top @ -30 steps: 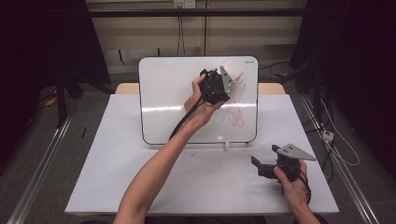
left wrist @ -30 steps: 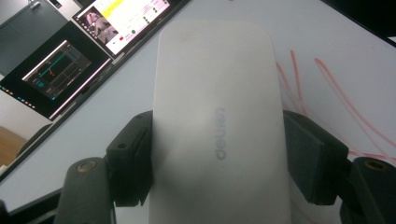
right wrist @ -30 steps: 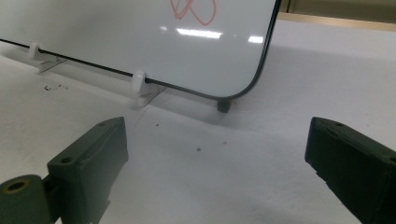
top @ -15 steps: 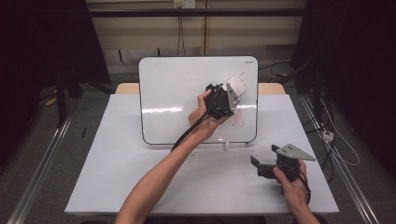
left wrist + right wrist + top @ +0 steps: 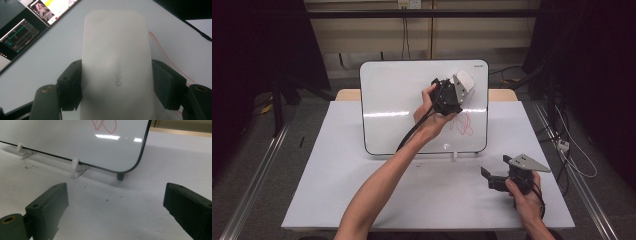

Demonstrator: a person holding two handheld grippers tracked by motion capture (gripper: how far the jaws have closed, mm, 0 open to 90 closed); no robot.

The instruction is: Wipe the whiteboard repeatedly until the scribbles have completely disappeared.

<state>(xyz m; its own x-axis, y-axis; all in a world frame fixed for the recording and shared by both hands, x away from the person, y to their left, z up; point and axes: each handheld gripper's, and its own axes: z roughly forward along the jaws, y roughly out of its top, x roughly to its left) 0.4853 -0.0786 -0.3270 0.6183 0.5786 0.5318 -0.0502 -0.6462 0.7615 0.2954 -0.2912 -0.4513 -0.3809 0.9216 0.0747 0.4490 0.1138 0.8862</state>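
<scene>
Tongs in the left hand (image 5: pixel 451 95) are clamped on a white, rounded-rectangle plastic whiteboard eraser (image 5: pixel 463 82); in the left gripper view the two black jaws press on both long sides of that eraser (image 5: pixel 116 65), which bears a faint grey embossed logo. From the high view the eraser sits at about one o'clock on the white, black-rimmed whiteboard with rounded corners (image 5: pixel 397 100), close to the board's upper right corner. I cannot tell whether its face touches the board.

A red scribble of looping marker lines (image 5: pixel 463 125) lies on the board at about five o'clock from the eraser, just below the left hand. In the left gripper view a thin red line (image 5: pixel 160 47) runs along the board at three o'clock of the eraser.

The whiteboard stands tilted on small white plastic clip feet (image 5: pixel 75 163) at its lower edge, resting on the white-topped bench (image 5: pixel 337 190).

The right tongs (image 5: pixel 492 179) stand apart with nothing between them, as the right gripper view shows: both jaws are wide, with bare bench surface between. This tool rests low over the bench at about five o'clock from the board, well apart from the eraser, and carries a grey three-cornered plate (image 5: pixel 526 162) on top.
</scene>
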